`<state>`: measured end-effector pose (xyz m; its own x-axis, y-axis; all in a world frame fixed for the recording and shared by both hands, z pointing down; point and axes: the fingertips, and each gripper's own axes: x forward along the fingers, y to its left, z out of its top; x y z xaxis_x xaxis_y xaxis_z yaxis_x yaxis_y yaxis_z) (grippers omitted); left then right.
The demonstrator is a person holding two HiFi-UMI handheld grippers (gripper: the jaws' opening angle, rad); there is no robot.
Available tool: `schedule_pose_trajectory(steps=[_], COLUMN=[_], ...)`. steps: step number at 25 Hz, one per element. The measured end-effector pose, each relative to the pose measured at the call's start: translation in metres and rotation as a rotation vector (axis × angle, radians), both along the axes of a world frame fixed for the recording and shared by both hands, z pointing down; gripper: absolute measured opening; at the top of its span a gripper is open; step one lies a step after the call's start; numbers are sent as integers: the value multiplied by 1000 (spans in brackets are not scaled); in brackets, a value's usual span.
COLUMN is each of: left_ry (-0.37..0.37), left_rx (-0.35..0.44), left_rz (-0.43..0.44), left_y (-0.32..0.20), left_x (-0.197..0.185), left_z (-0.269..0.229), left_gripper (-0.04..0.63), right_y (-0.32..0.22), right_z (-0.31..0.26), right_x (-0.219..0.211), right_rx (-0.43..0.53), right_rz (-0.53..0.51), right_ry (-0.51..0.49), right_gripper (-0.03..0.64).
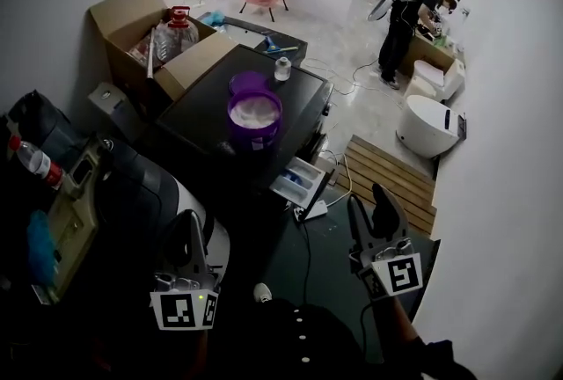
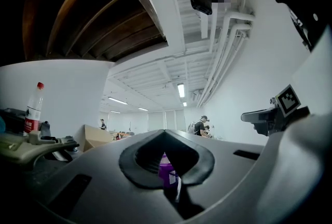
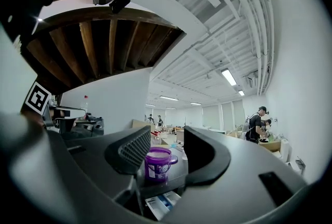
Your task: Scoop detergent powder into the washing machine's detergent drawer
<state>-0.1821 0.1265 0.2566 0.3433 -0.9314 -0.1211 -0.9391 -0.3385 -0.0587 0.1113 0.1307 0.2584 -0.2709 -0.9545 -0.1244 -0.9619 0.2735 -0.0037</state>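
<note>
A purple tub (image 1: 254,117) of white powder stands open on the black washing machine top (image 1: 198,110), with its purple lid (image 1: 248,83) lying just behind it. The detergent drawer (image 1: 299,182) is pulled out at the machine's front right corner. My left gripper (image 1: 195,224) hangs low at the left, well short of the machine, shut with nothing in it. The tub (image 2: 167,173) shows beyond its closed tips (image 2: 165,135). My right gripper (image 1: 368,200) is open and empty, below and right of the drawer. Between its jaws (image 3: 167,148) I see the tub (image 3: 157,162) and the drawer (image 3: 161,203).
A small white jar (image 1: 282,69) stands at the machine's far edge. A cardboard box (image 1: 141,35) with bottles sits at the back left. A red-capped bottle (image 1: 35,160) lies on clutter at the left. A wooden pallet (image 1: 391,180), a white appliance (image 1: 428,125) and a person (image 1: 409,18) are on the right.
</note>
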Motion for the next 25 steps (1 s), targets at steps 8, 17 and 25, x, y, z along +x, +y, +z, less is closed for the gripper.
schedule_pose_trajectory(steps=[8,17,25], left_ry=[-2,-13,-12], left_rx=[-23,-70,-58], left_rz=[15,-2,-32], left_y=[-21,-48,-96], left_x=[-5,7,35], left_z=[10,31,25], left_gripper=[6,6,6], right_y=[-18,-44,-105], right_z=[9,36,25], right_x=[-9,13,24], right_rx=[-20,-82,-52], right_rz=[17,29,-62], right_ry=[-7,-26,12], right_gripper=[199,199,199])
